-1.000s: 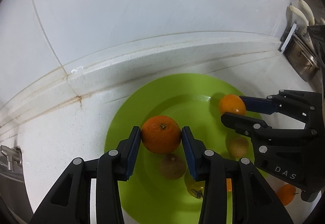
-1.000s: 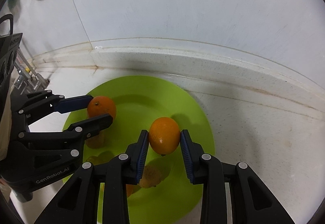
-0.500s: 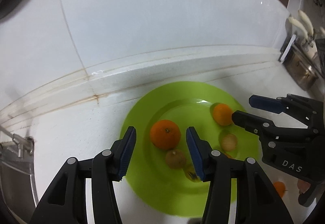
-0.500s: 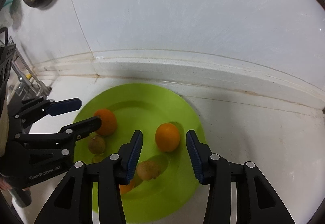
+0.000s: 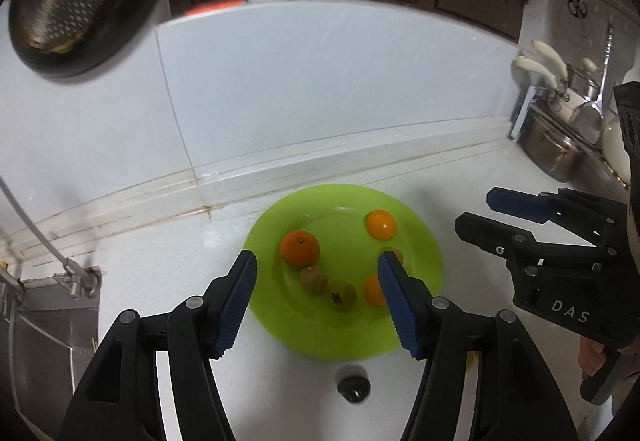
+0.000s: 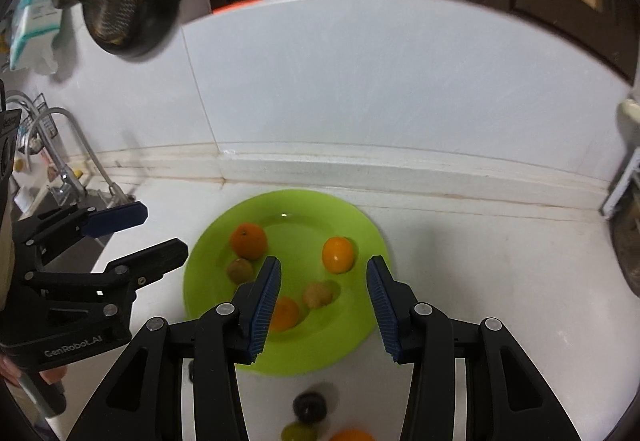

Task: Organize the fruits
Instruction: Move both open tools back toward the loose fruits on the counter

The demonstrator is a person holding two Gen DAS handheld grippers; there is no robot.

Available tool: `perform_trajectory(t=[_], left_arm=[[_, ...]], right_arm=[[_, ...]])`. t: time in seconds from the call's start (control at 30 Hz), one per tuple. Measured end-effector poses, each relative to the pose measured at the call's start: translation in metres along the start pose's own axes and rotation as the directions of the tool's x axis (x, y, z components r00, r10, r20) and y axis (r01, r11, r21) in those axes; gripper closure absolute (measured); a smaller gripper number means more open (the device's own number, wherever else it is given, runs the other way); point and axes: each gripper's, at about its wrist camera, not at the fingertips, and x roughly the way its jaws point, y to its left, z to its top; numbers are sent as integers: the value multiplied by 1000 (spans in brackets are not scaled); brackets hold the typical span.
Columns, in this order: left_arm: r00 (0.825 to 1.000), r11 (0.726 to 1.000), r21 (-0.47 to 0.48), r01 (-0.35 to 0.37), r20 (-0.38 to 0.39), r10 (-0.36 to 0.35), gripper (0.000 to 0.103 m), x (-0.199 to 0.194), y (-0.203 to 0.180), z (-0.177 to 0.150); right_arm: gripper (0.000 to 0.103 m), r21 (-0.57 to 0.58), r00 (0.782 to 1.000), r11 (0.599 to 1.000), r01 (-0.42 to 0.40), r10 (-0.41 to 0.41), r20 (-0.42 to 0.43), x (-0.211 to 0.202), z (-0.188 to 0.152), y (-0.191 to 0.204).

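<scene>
Left hand-held gripper (image 5: 316, 267) empty above green plate (image 5: 424, 241), jaws just been opening, nothing between; right hand-held gripper (image 6: 324, 273) likewise parted, empty

Plate on white surface (image 6: 480, 261) holds oranges, e.g. (image 5: 300, 249), (image 6: 338, 254), plus small brownish fruits (image 6: 240, 269)

More fruit off plate (image 6: 309, 405)

Round, firm, smooth, may roll; grip across widest middle, gentle squeeze

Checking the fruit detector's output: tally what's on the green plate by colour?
orange fruits: 3
brownish fruits: 3
Total on the green plate: 6
</scene>
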Motion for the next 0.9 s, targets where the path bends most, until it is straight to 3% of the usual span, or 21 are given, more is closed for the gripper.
perform_trajectory(t=[0.43, 0.9], left_arm=[[996, 999, 43, 21, 88, -24, 36, -64, -11, -39], [999, 995, 102, 21, 33, -24, 34, -56, -21, -91]], right_arm=[[57, 28, 988, 996, 79, -82, 134, -74, -42, 25], [57, 173, 976, 967, 186, -203, 80, -83, -101, 14]])
